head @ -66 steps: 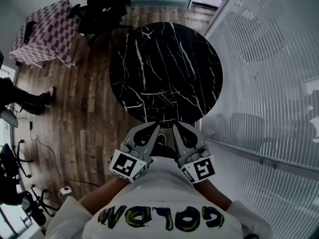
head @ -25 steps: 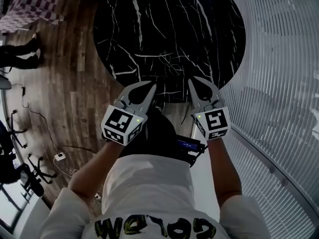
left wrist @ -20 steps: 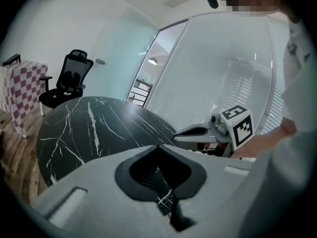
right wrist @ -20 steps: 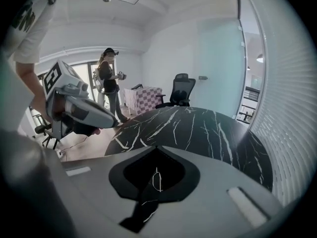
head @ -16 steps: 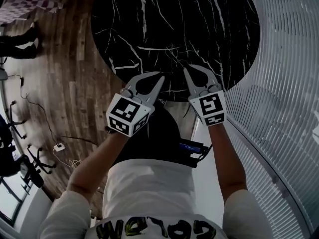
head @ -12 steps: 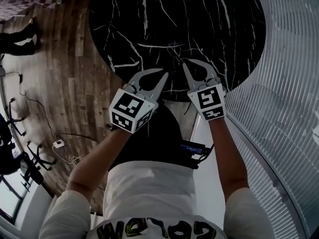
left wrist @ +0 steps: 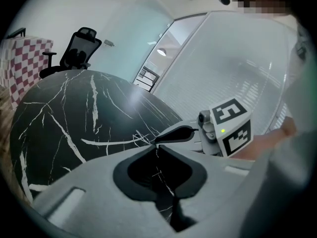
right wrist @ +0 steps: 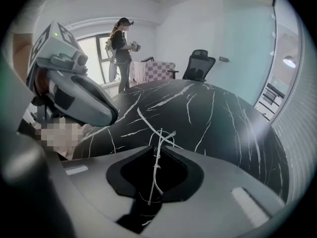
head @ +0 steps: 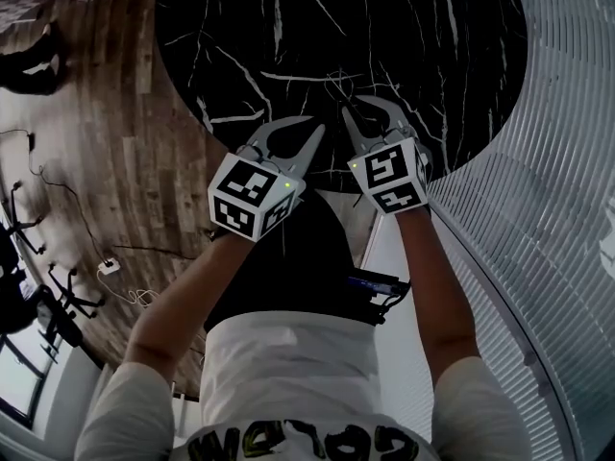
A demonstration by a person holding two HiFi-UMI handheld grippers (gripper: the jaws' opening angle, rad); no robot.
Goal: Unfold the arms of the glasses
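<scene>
Here, glasses near table edge, open surface beyond

Upside-down lettering on the white shirt, cropped, seems to read GOLDM.

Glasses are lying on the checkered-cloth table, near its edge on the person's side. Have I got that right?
Not quite: the table is wrong. The glasses lie on the round black marble table, near its edge on the person's side. The right gripper view shows the thin wire frame resting on the dark veined top.
</scene>
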